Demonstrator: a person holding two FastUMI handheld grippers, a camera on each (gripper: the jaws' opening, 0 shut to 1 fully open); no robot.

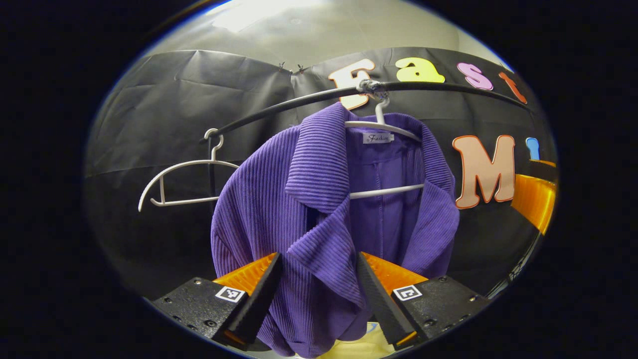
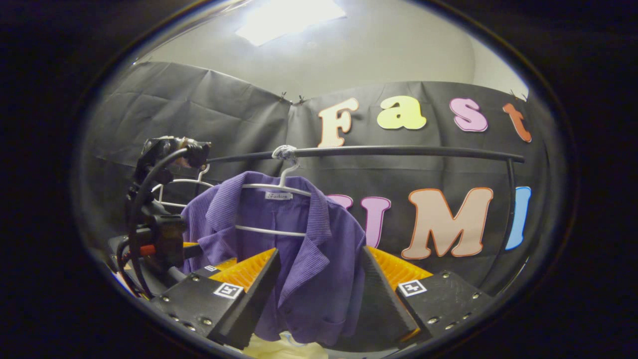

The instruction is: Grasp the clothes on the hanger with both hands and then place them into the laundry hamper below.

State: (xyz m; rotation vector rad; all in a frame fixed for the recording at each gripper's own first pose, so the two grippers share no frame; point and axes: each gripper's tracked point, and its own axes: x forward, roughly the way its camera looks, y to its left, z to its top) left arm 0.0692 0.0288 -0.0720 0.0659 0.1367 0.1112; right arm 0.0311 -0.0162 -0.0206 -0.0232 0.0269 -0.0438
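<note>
- Here, in the left gripper view, the purple jacket (image 1: 319, 219) hangs on a white hanger (image 1: 386, 130) from the black rail (image 1: 309, 98); the left gripper (image 1: 319, 279) has its jaws wide, either side of the lapel, not pressing it. An empty hanger (image 1: 184, 182) hangs beside it.
- In the right gripper view, the right gripper (image 2: 319, 279) has its jaws wide before the jacket's (image 2: 309, 249) hem, with the left gripper (image 2: 159, 234) beside the jacket.

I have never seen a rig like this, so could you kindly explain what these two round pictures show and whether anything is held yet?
A person carries a two-finger gripper in each hand, each with a camera looking along its jaws. In the left gripper view, the left gripper is open with its jaws either side of a purple corduroy jacket, not pressing it. The jacket hangs on a white hanger from a black rail; an empty hanger hangs beside it. In the right gripper view, the right gripper is open too, farther back. Nothing is held.
</note>
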